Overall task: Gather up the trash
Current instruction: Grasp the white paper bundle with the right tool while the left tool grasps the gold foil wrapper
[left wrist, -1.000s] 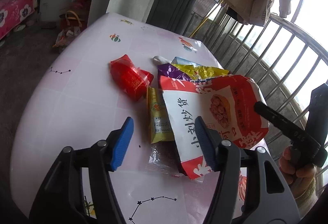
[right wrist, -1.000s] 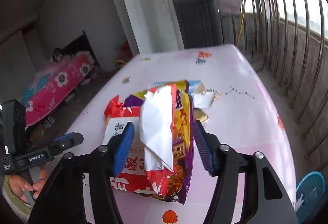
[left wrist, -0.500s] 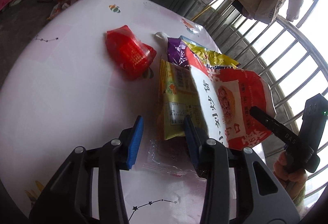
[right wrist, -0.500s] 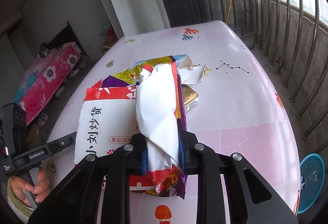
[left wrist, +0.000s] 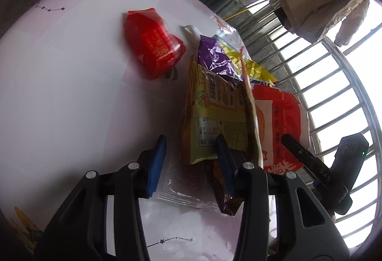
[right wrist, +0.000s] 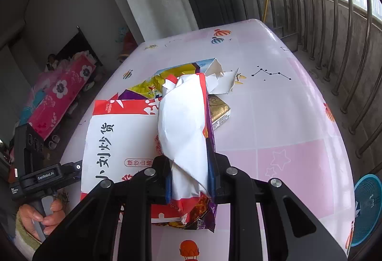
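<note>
A pile of snack wrappers lies on the pink table (left wrist: 59, 94). My right gripper (right wrist: 189, 180) is shut on the folded edge of the big red-and-white bag (right wrist: 119, 139), with a purple wrapper (right wrist: 211, 134) caught in the pinch, and tilts the bag up. In the left wrist view that bag (left wrist: 279, 117) stands on edge. My left gripper (left wrist: 191, 160) is open, its jaws around the lower end of a yellow wrapper (left wrist: 214, 115), above a clear wrapper (left wrist: 181, 189) and a brown one (left wrist: 222, 191). A red packet (left wrist: 152, 44) lies apart to the left.
A purple and yellow bag (left wrist: 222, 58) and crumpled white paper (right wrist: 222, 79) lie at the far side of the pile, a gold packet (right wrist: 219, 110) beside it. A blue basket (right wrist: 366, 208) stands on the floor at right. Railings run along the right.
My right gripper closed on the red-and-white bag's edge and lifted it upright, baring the yellow wrapper. My left gripper moved forward and narrowed around that wrapper.
</note>
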Demonstrator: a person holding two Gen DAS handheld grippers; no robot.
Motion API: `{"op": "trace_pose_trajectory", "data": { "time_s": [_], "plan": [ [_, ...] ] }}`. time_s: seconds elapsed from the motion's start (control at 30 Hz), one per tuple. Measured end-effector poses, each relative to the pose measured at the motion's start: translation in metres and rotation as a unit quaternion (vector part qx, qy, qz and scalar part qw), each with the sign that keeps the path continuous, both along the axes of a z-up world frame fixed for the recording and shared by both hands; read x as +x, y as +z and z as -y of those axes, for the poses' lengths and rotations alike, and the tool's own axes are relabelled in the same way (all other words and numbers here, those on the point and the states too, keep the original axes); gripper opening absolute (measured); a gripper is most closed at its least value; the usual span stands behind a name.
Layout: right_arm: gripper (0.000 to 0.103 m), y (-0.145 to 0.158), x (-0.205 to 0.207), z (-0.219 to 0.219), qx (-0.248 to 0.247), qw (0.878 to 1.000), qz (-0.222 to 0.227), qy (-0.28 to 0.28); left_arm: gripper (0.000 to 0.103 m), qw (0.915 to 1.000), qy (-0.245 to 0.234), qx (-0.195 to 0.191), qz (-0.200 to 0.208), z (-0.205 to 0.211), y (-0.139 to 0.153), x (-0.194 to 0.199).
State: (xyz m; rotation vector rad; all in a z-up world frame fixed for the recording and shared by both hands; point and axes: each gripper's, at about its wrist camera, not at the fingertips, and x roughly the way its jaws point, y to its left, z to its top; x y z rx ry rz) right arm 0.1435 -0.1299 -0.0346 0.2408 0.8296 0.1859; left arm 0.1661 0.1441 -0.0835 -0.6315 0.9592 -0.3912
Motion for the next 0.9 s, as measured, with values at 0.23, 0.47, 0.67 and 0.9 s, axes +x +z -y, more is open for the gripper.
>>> {"op": "trace_pose_trajectory", "data": {
  "time_s": [0.23, 0.47, 0.67, 0.9],
  "plan": [
    [0.022, -0.0002, 0.0018, -0.0004, 0.001, 1.000, -0.002, 0.001, 0.053, 0.9995, 0.020, -0.022, 0.010, -0.0096, -0.0012, 0.0022],
    [0.022, 0.0003, 0.0032, -0.0024, 0.000, 1.000, -0.003, 0.002, 0.052, 0.9995, 0.012, -0.026, 0.015, -0.0069, -0.0015, 0.0084],
    [0.022, 0.0002, 0.0033, -0.0029, 0.000, 1.000, -0.003, 0.002, 0.037, 0.9992, -0.001, -0.035, 0.018, -0.0024, -0.0027, 0.0069],
    [0.022, 0.0005, 0.0032, -0.0023, 0.003, 1.000, -0.003, 0.003, 0.026, 0.9990, 0.002, -0.032, 0.031, -0.0031, 0.0017, 0.0027]
  ]
}}
